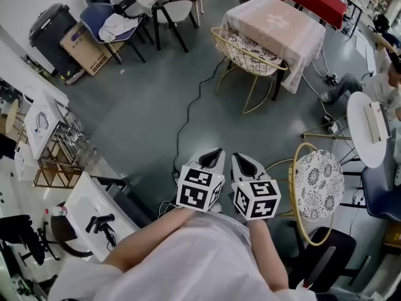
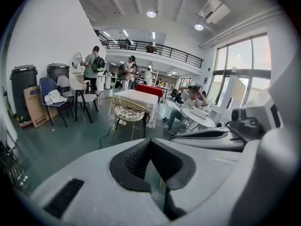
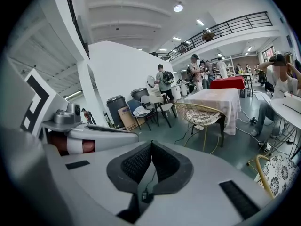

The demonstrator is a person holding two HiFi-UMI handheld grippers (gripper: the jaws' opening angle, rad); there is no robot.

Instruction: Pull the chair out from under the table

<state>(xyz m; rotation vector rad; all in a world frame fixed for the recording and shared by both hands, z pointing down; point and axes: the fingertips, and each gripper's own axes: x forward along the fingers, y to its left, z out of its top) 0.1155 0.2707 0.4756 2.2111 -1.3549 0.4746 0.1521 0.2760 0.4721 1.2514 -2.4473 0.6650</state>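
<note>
We carry the left gripper (image 1: 214, 155) and right gripper (image 1: 242, 160) clenched on nothing, well short of the table (image 1: 276, 24), its chair (image 1: 249, 50) apparently tucked in awaiting our approach.

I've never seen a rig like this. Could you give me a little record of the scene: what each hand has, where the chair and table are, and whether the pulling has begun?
Left hand-held gripper: jaws shut, holding nothing
Right hand-held gripper: jaws shut, holding nothing
Grippers' place: side by side near the person's body, well away from the chair
Chair: gold wire chair, drawn up against the table
Table: covered with a pale cloth
In between: floor with a black cable
Pulling: not yet begun
</note>
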